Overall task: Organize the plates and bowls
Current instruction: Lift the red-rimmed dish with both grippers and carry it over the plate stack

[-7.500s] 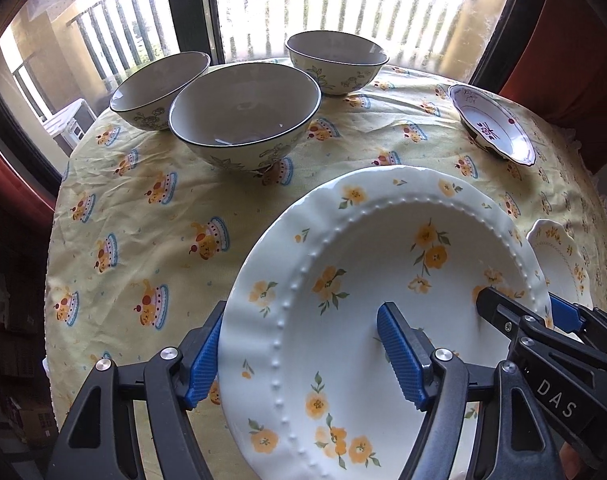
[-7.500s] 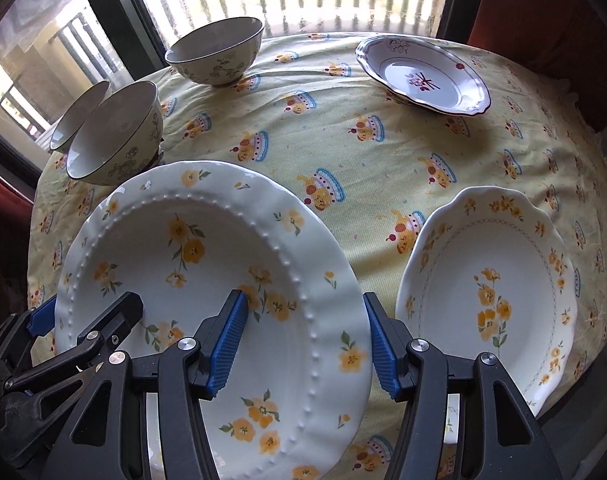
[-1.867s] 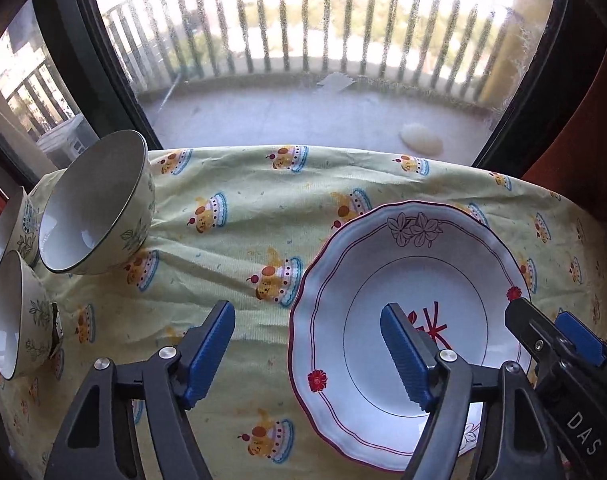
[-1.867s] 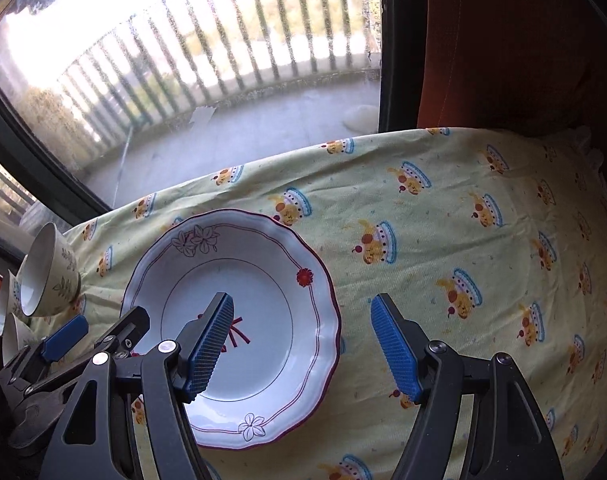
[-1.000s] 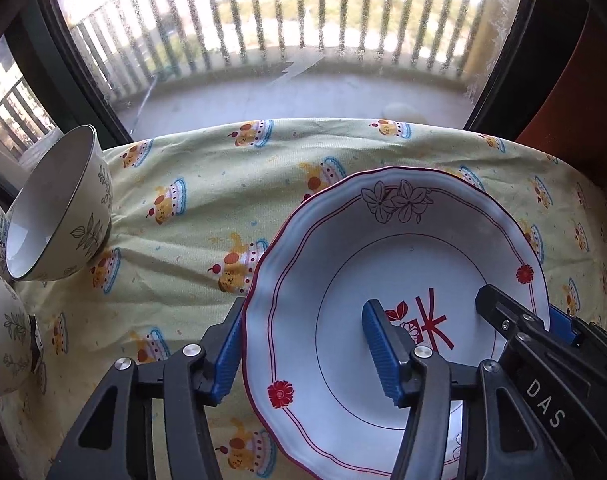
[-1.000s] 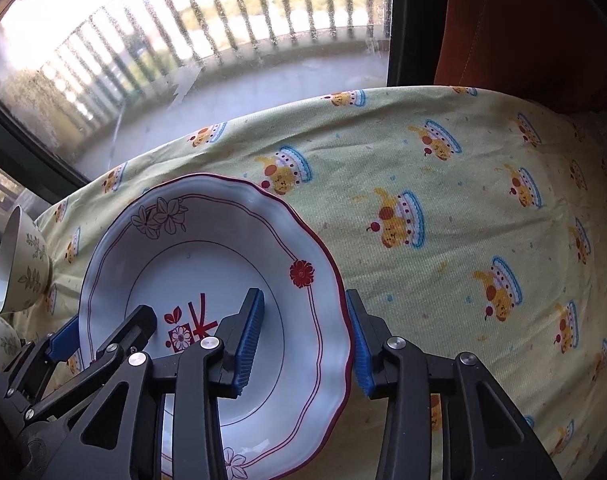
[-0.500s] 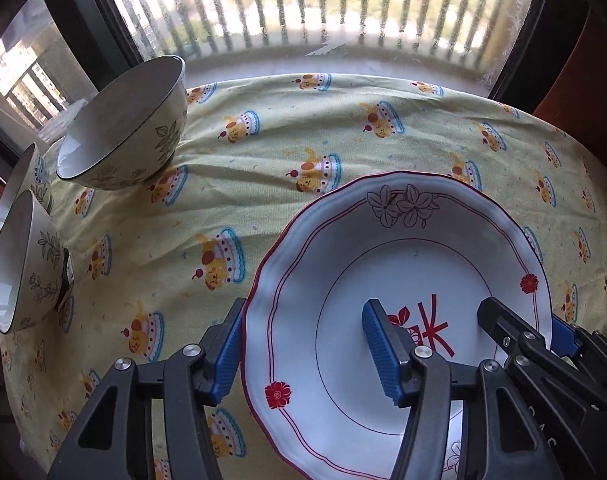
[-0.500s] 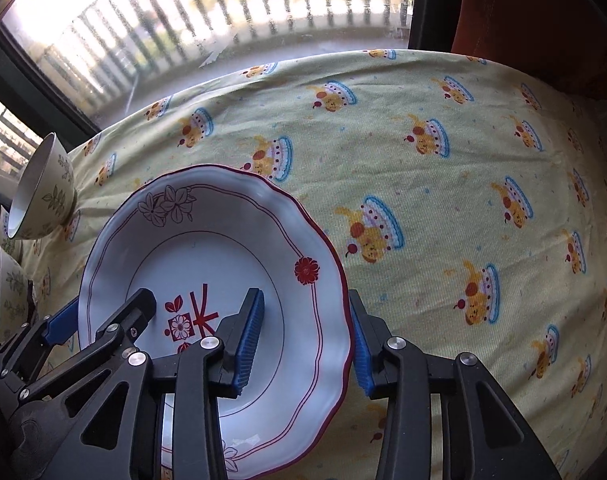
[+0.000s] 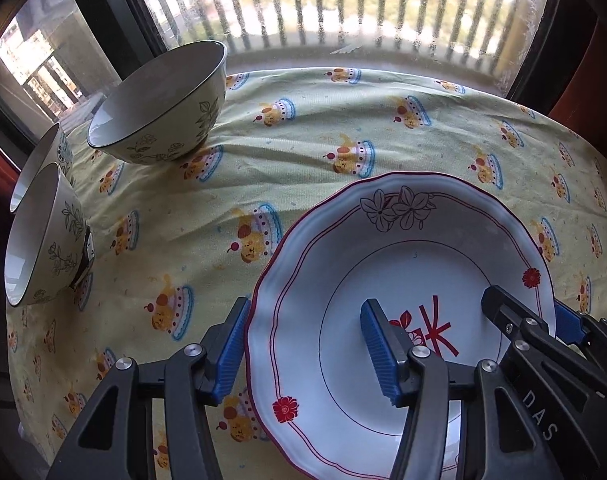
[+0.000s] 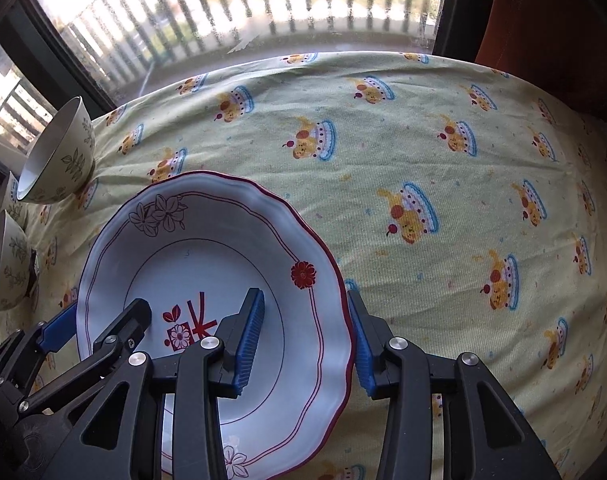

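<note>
Gripping opposite rims of a red-trimmed plate (image 9: 403, 272), the left gripper (image 9: 303, 344) and right gripper (image 10: 303, 336) clamp it just above the yellow tablecloth (image 10: 443, 160). Keeping both hands level should stop it tipping toward three bowls (image 9: 159, 100) nearby.

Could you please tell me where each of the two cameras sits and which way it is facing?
Left wrist: on the left gripper, facing the window over the red-rimmed plate and three bowls; right gripper shows.
Right wrist: on the right gripper, same heading; left gripper shows.
Shared: plate, bowls, tablecloth.
</note>
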Demonstrator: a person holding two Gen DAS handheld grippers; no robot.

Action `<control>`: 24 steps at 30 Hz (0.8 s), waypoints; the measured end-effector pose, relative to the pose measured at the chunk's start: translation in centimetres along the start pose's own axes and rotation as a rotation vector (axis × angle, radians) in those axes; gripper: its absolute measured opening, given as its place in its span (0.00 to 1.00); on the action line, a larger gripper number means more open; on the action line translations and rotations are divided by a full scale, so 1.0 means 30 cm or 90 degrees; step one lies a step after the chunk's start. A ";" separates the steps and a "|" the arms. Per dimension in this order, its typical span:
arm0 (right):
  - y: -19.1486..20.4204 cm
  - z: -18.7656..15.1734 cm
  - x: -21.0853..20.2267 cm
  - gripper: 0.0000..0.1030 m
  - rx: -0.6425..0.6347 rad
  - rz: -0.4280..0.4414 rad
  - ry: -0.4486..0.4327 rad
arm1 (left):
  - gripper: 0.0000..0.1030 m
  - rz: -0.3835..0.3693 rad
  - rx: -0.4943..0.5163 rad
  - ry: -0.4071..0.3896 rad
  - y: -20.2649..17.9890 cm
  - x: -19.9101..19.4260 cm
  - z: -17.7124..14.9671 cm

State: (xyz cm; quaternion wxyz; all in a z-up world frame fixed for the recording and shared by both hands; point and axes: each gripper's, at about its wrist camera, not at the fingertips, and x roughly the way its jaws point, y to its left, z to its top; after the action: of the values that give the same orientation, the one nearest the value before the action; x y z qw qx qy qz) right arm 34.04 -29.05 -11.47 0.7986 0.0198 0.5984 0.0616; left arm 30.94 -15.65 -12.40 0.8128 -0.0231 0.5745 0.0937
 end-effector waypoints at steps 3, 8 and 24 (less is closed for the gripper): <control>0.019 0.020 0.005 0.44 -0.020 -0.015 -0.002 | 0.56 -0.011 -0.011 0.003 0.017 0.011 0.015; 0.044 0.047 -0.014 0.42 -0.030 -0.038 -0.018 | 0.56 -0.031 -0.018 0.010 0.034 -0.004 0.017; 0.152 0.004 -0.273 0.42 -0.023 -0.071 -0.093 | 0.56 -0.082 -0.001 -0.065 0.157 -0.266 -0.019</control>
State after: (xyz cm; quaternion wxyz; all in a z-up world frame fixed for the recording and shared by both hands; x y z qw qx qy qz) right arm 31.56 -25.51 -3.14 0.8426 -0.0236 0.5373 0.0261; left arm 27.00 -12.10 -4.76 0.8454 -0.0561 0.5295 0.0426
